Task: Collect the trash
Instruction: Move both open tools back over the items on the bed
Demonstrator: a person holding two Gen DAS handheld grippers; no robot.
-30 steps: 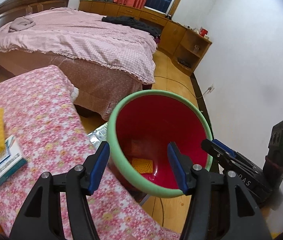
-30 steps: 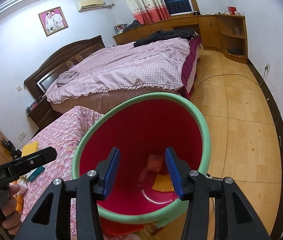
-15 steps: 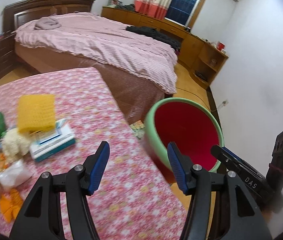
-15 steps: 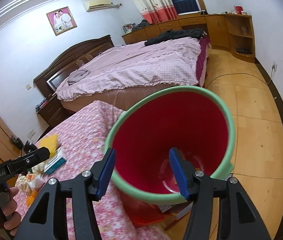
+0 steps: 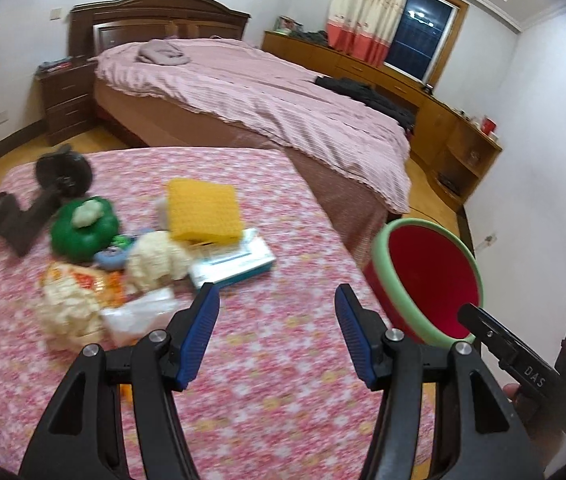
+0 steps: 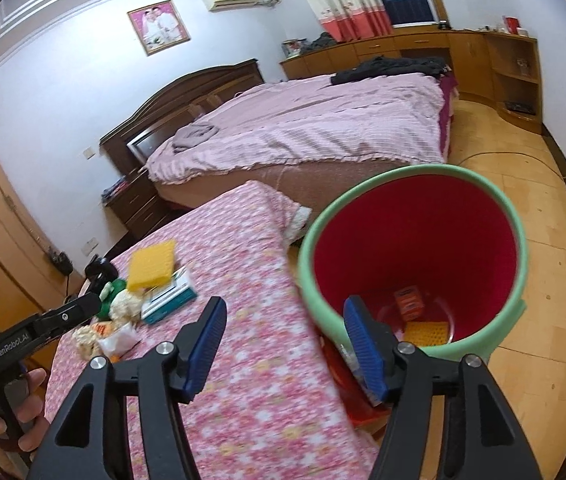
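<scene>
Up front in the left wrist view, the left gripper (image 5: 277,330) hangs over the flowered surface (image 5: 283,380) with its blue fingers spread and nothing between them. Toward the left edge of that surface lies a blurred heap of trash: a yellow sponge (image 5: 203,210) leaning on a white and teal box (image 5: 235,262), cream crumpled lumps (image 5: 155,256), a green round thing (image 5: 83,228), a clear plastic bag (image 5: 139,316) and a dark object (image 5: 39,200) at the far left corner. Just off the right edge stands the red bin (image 5: 431,280) with a green rim, and the right gripper's black body shows at the lower right. Behind lies a bed (image 5: 283,112) with a pink cover. From the right wrist view, the right gripper (image 6: 285,350) sits over the near right edge of the surface (image 6: 263,400), its jaws opening with nothing between them. The bin (image 6: 415,248) stands on the floor just beside that edge, holding a small orange packet (image 6: 409,300) and a yellow sponge piece (image 6: 427,332) at its bottom. The trash heap (image 6: 123,312) lies near the left edge, beside the left gripper held in a hand (image 6: 23,412).
</scene>
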